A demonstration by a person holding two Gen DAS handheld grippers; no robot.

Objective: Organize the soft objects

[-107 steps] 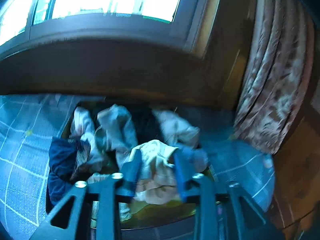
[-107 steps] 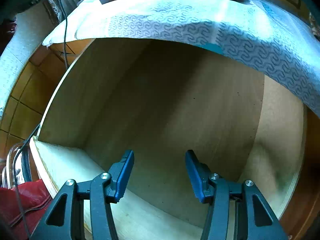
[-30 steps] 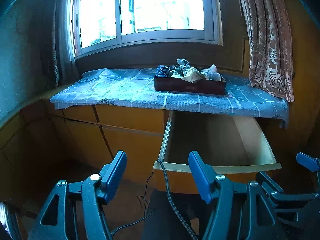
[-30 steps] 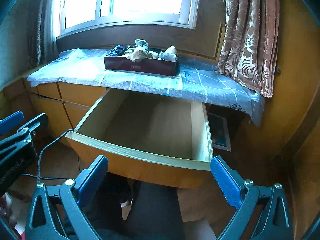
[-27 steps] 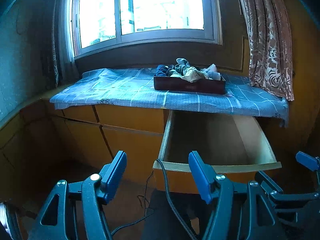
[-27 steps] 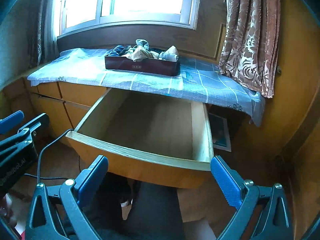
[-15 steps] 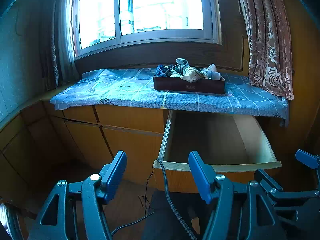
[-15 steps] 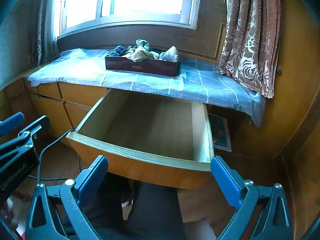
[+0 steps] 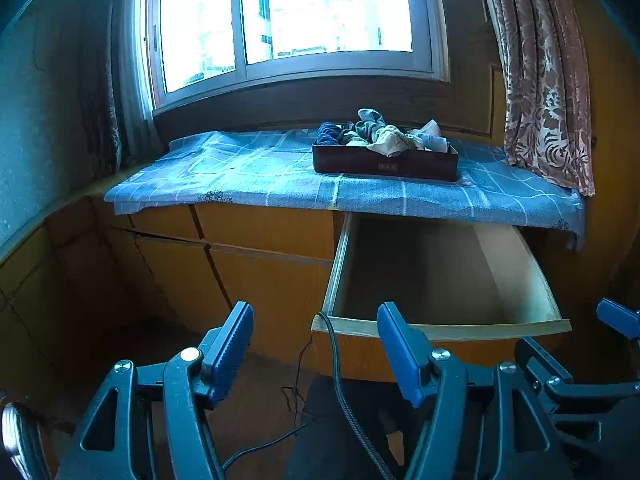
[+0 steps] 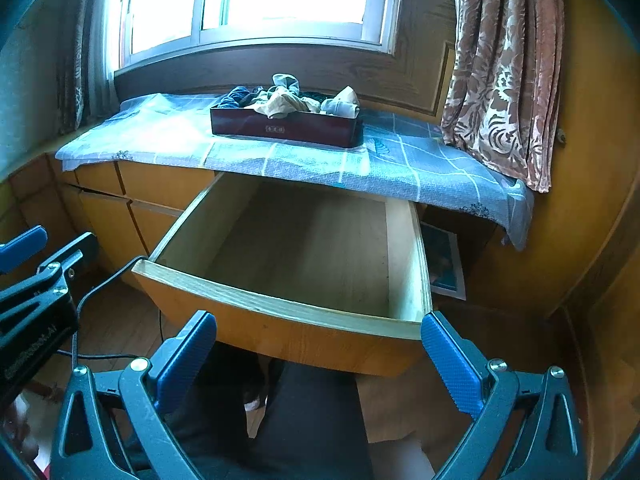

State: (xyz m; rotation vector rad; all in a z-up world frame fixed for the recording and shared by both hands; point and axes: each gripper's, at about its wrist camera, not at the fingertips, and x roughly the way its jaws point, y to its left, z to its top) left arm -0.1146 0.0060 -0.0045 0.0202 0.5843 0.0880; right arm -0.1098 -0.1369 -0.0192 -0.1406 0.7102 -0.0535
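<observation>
Crumpled soft clothes (image 9: 382, 133) heaped in dark red tray (image 10: 286, 128), tray on blue checked cloth (image 9: 256, 172) below window (image 9: 288, 16). Wooden drawer (image 10: 304, 248) pulled out beneath, well apart from tray. Right view alone shows drawer floor fully, picture (image 10: 442, 260) lying beside it. Left view alone shows cable (image 9: 340, 376) over drawer front. Left gripper (image 9: 316, 346) released, nothing between pads. Right gripper (image 10: 320, 354) spread wider, nothing gripped.

A pale, matt wooden drawer (image 10: 404, 264) stands under a blue checked woven cloth (image 10: 400, 168), which carries a glossy dark red tray (image 10: 286, 128) of crumpled soft clothes (image 10: 280, 102), beside a patterned velvety curtain (image 10: 504, 80) and glossy orange-brown wooden cabinet fronts (image 9: 260, 236).
</observation>
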